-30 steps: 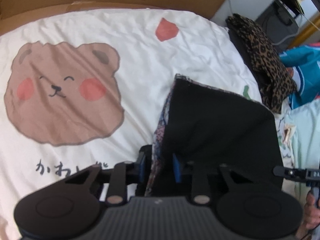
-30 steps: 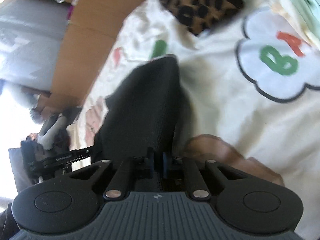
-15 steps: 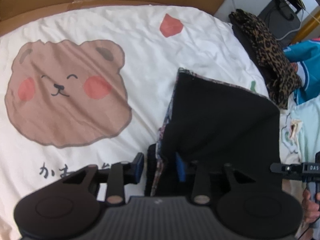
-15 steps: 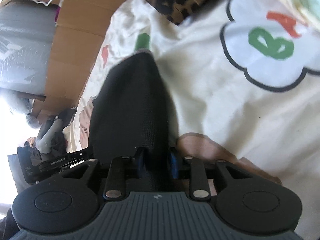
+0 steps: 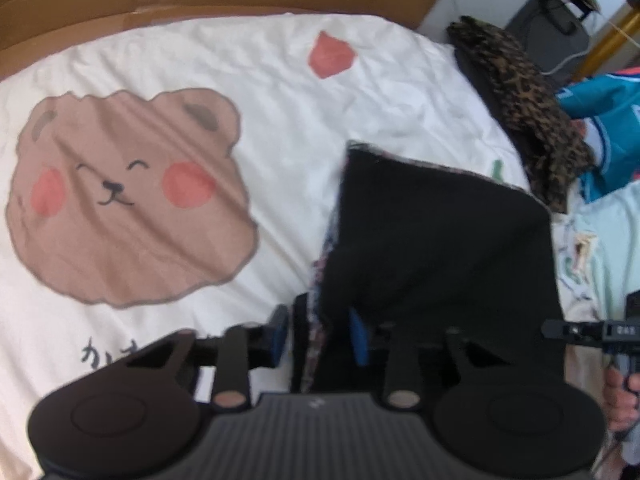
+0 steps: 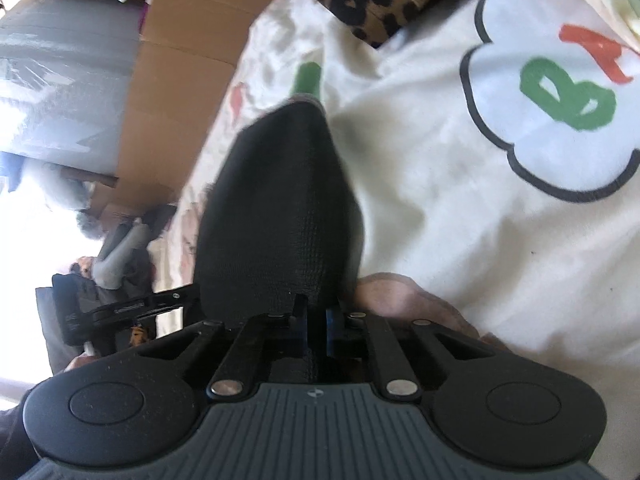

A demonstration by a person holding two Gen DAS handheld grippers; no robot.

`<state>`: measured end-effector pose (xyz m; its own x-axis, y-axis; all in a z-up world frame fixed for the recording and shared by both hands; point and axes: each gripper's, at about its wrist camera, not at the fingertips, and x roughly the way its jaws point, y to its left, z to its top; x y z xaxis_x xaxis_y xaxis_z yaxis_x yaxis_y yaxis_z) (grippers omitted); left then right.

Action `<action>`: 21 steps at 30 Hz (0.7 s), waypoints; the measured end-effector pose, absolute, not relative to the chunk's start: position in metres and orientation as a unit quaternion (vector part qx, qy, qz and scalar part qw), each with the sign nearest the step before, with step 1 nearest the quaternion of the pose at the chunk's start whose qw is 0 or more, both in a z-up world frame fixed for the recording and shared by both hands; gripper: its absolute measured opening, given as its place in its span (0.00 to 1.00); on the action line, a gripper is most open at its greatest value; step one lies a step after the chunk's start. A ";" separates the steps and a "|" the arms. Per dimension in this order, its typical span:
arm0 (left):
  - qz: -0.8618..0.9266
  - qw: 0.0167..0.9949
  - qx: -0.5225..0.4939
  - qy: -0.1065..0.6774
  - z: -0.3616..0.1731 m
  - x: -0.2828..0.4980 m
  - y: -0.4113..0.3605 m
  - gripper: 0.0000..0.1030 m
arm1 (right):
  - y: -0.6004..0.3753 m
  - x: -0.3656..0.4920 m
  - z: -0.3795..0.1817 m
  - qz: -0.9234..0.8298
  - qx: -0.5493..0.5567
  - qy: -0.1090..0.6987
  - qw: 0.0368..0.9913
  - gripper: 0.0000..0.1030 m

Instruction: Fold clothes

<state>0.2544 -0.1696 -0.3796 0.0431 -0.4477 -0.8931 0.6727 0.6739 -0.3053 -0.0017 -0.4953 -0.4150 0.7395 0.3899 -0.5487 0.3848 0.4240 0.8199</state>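
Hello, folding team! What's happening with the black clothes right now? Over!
Right gripper shut on black garment. Left gripper closing, garment's edge between its jaws. Leopard-print cloth lies beyond, not in the way.

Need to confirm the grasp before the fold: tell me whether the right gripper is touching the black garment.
Touching. The right wrist view shows the right gripper with its blue pads pressed together on the black garment's near edge, no gap visible.
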 end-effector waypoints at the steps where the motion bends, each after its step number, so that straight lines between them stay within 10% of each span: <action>1: -0.392 0.715 0.097 0.570 -0.379 0.254 -0.169 0.27 | -0.496 -0.003 -0.416 0.002 0.541 0.358 0.762 0.05; 6: -0.401 0.705 0.062 0.582 -0.376 0.259 -0.160 0.28 | -0.495 -0.001 -0.427 -0.009 0.549 0.376 0.746 0.15; 11: -0.410 0.690 0.031 0.596 -0.374 0.264 -0.146 0.57 | -0.496 0.002 -0.426 0.008 0.559 0.374 0.740 0.40; 21: -0.439 0.653 -0.013 0.618 -0.404 0.263 -0.145 0.71 | -0.490 0.008 -0.433 0.022 0.569 0.377 0.731 0.41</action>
